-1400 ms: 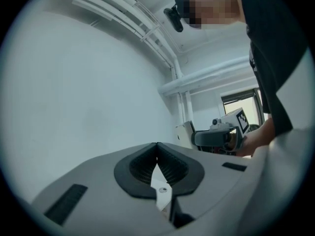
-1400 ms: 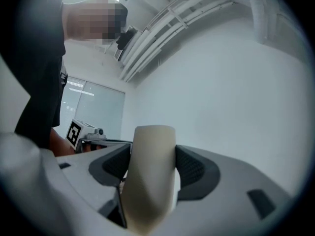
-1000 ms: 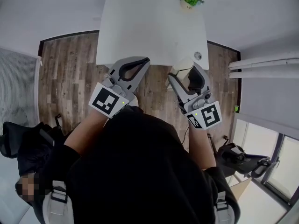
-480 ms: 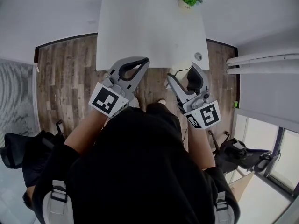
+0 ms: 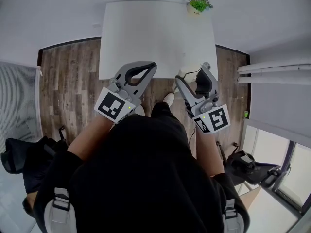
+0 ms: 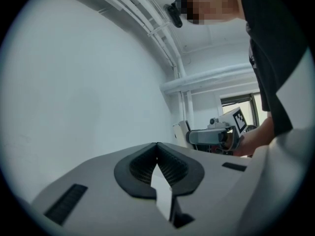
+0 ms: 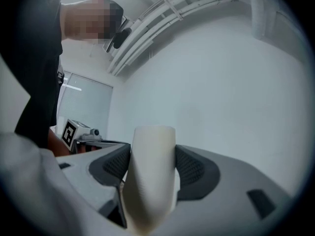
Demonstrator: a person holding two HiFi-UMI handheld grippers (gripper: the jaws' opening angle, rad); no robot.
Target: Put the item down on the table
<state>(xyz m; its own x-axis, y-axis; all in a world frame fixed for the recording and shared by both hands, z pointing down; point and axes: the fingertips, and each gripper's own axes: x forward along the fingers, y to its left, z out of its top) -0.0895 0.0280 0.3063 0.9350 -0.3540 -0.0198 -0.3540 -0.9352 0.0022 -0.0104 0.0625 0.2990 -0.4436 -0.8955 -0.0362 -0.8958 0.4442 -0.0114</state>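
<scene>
The right gripper (image 5: 192, 76) has its jaws pinching a pale cup (image 5: 186, 73); in the right gripper view the cup (image 7: 150, 171) fills the gap, with a dark pad pressed on each side. In the head view the cup is held up at about 1 o'clock from the person, near the 5 o'clock corner of the white bench (image 5: 146, 33). The left gripper (image 5: 154, 66), at 11 o'clock, has its jaws pressed together at the tips with nothing between them. A small plant (image 5: 198, 4) stands at the bench's 1 o'clock corner.
</scene>
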